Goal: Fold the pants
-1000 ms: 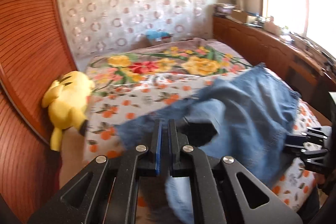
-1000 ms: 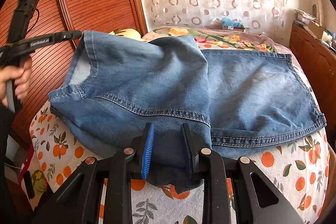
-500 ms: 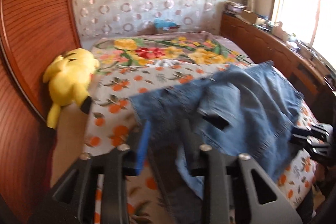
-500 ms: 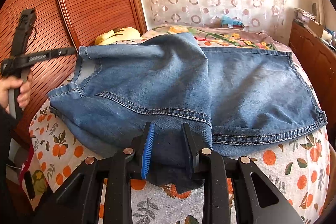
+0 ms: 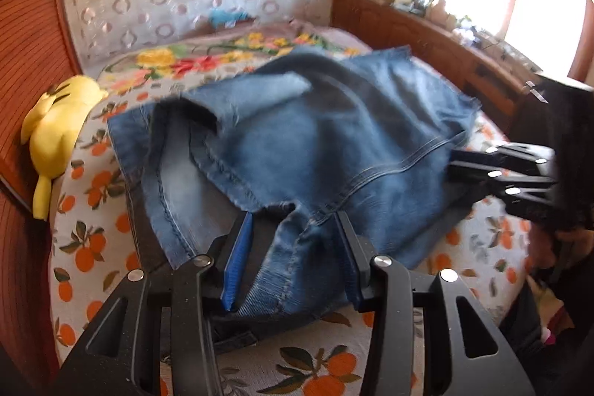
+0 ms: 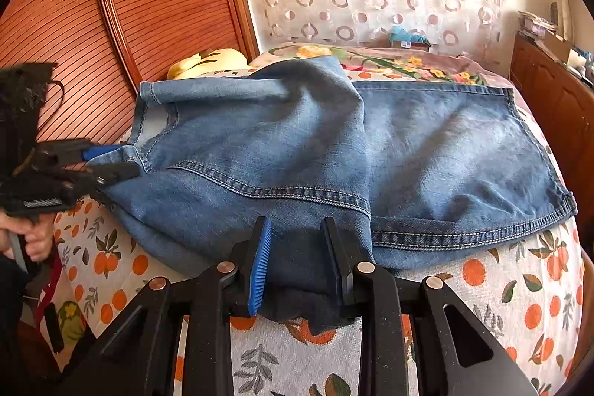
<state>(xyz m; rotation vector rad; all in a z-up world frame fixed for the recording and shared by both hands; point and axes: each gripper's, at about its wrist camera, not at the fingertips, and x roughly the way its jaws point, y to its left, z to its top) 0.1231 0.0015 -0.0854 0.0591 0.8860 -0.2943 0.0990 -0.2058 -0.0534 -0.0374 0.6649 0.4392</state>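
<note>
Blue denim pants [image 5: 319,151] lie folded over on the bed, also in the right wrist view [image 6: 334,151]. My left gripper [image 5: 293,247] is open, its jaws wide apart around the near denim edge, which lies loose between them. It shows at the left of the right wrist view [image 6: 107,162], at the pants' waistband corner. My right gripper [image 6: 297,255] has its jaws apart around a bunched fold of denim at the near edge, and whether the pads press it is unclear. It shows at the right of the left wrist view [image 5: 497,169], beside the pants' side.
The bed has an orange-print cover [image 6: 482,303]. A yellow plush toy [image 5: 55,125] lies at the bed's left edge against a wooden panel [image 6: 111,6]. A wooden cabinet [image 5: 427,39] runs along the right side under the window.
My left gripper opened, let go of the denim leg, and dropped low at the near edge. The lifted denim settled flat on the bed. My right gripper stayed in place.
</note>
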